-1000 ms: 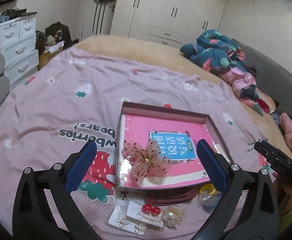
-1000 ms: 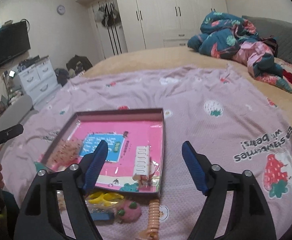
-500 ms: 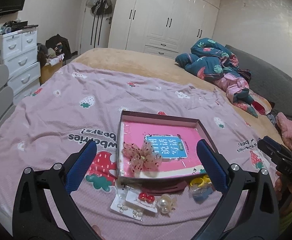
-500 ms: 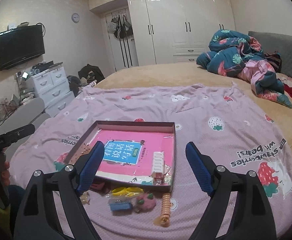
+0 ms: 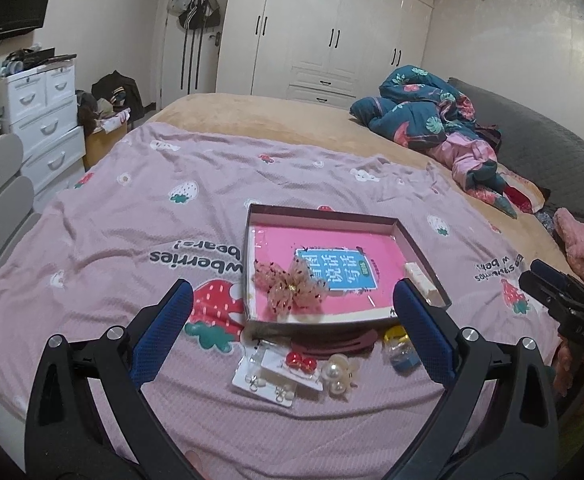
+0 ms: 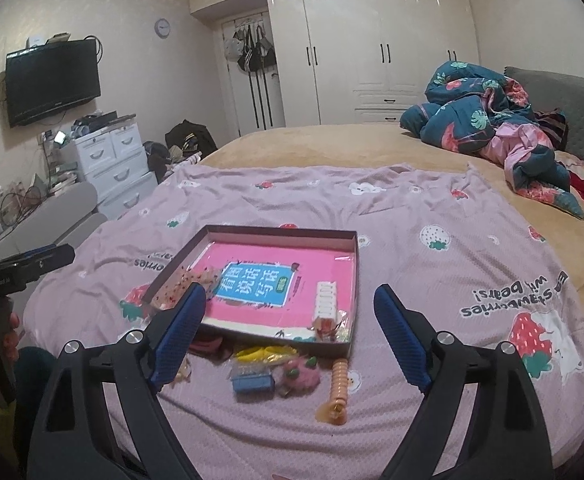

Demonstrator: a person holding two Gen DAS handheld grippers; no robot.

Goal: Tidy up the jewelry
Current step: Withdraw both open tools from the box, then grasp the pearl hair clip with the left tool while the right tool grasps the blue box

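L gripper (image 5: 292, 316) – jaws wide apart, nothing betw them, hovering above bed edge. R gripper (image 6: 290, 320) – jaws opening, empty too. Shallow box (image 5: 420, 248) w/ pink liner sits on strawberry-print sheet (image 5: 132, 216). Inside: tulle bow clip (image 5: 290, 290) at near-left corner, white comb clip (image 6: 326, 300) along right wall. Loose on sheet just in front of box: earring card (image 5: 260, 380), red bow studs (image 5: 301, 362), pearl clip (image 5: 338, 376), maroon hair clip (image 5: 332, 344), coil hair tie (image 6: 339, 378), pink plush clip (image 6: 302, 376).

Dim warm light, fisheye-warped edges
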